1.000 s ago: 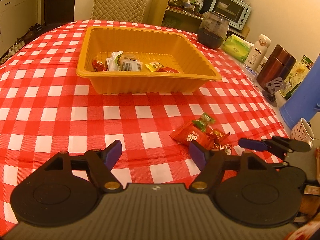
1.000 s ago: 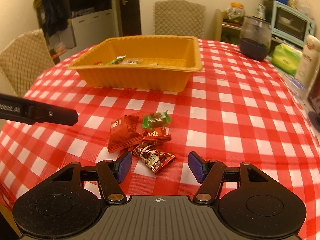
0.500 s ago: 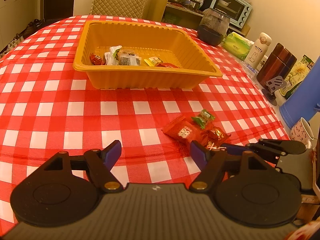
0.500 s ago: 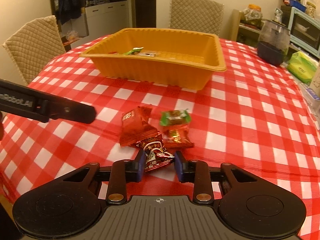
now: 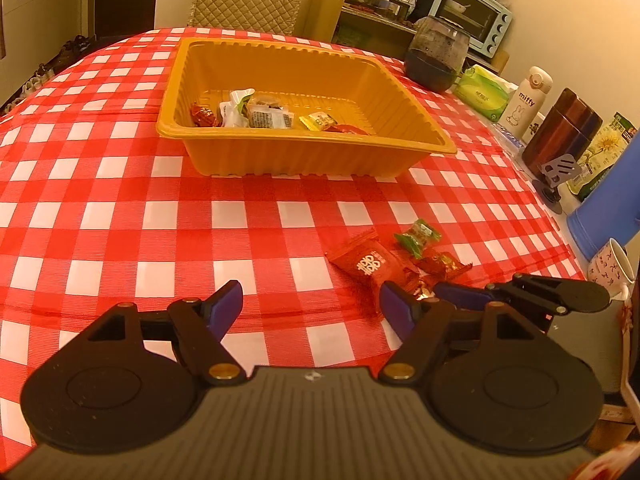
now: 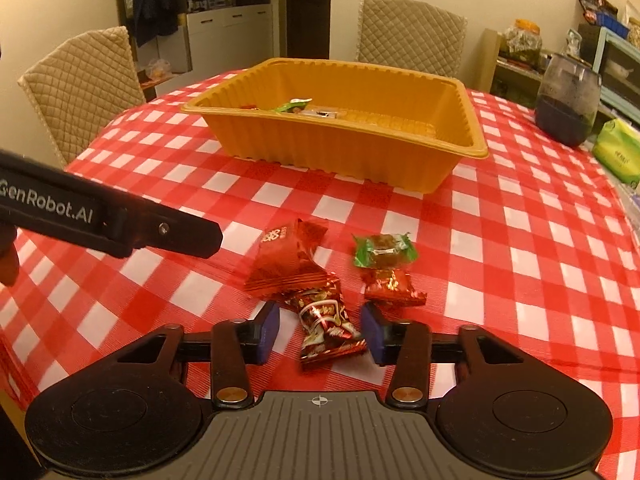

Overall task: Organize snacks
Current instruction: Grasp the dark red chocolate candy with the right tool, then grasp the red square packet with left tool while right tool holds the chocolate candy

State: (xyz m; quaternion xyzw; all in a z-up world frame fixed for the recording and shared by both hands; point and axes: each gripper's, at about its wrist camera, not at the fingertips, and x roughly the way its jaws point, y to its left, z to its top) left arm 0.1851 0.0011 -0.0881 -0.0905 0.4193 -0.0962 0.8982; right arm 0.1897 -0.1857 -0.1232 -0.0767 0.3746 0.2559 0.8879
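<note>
An orange tray (image 5: 304, 160) (image 6: 360, 152) with several wrapped snacks stands mid-table. Loose snacks lie in front of it: a red packet (image 6: 284, 264) (image 5: 368, 266), a green candy (image 6: 384, 250) (image 5: 416, 236), a small red candy (image 6: 394, 286) (image 5: 442, 264) and a dark red candy (image 6: 326, 328). My right gripper (image 6: 320, 332) (image 5: 460, 300) straddles the dark red candy, its pads (image 6: 268, 332) closed near it with small gaps. My left gripper (image 5: 310, 306) is open and empty, left of the pile; its arm (image 6: 108, 216) shows in the right wrist view.
A red checked tablecloth (image 5: 120, 220) covers the table. At the right edge stand a dark glass jar (image 5: 436, 56), a green tissue pack (image 5: 484, 90), a white bottle (image 5: 528, 100), a brown flask (image 5: 560, 136), a blue jug (image 5: 604, 208) and a mug (image 5: 612, 270). Quilted chairs (image 6: 80, 88) stand around.
My right gripper moved forward and narrowed around the dark red candy, then widened slightly in the last half second. The left gripper drifted a little, staying open.
</note>
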